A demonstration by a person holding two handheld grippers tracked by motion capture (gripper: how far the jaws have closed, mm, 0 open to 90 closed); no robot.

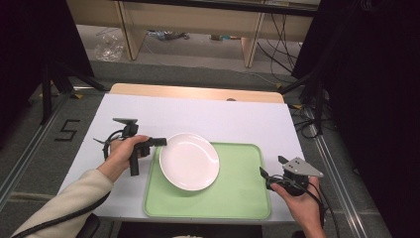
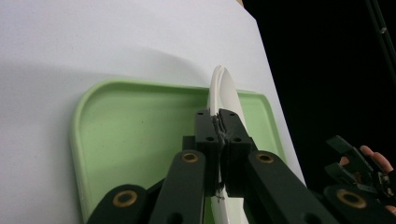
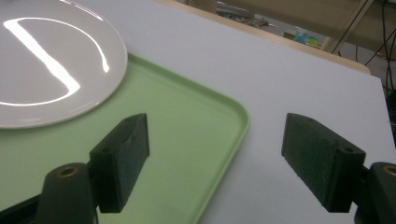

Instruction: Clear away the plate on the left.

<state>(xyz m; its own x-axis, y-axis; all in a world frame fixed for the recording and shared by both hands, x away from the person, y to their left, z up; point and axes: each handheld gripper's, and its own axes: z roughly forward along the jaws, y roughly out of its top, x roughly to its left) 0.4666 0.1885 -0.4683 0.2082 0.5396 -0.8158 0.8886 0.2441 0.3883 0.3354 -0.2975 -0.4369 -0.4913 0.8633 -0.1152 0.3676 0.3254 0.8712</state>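
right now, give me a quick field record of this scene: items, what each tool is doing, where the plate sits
surface: white table
tray: pale green plastic tray, near edge of table
plate: round white glossy plate, over tray's left part, overhanging its left edge
left tool: shut on plate's left rim
right tool: open, holding nothing, by tray's right edge

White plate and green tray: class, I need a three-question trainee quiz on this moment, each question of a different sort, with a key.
1. True or false: the left gripper is shut on the white plate's rim.
2. The right gripper's jaws are: A) wide apart, holding nothing; B) clamped on the tray; C) holding a cup.
3. Fill in: the plate is over the green ____.

Key: 1 true; 2 A; 3 tray.
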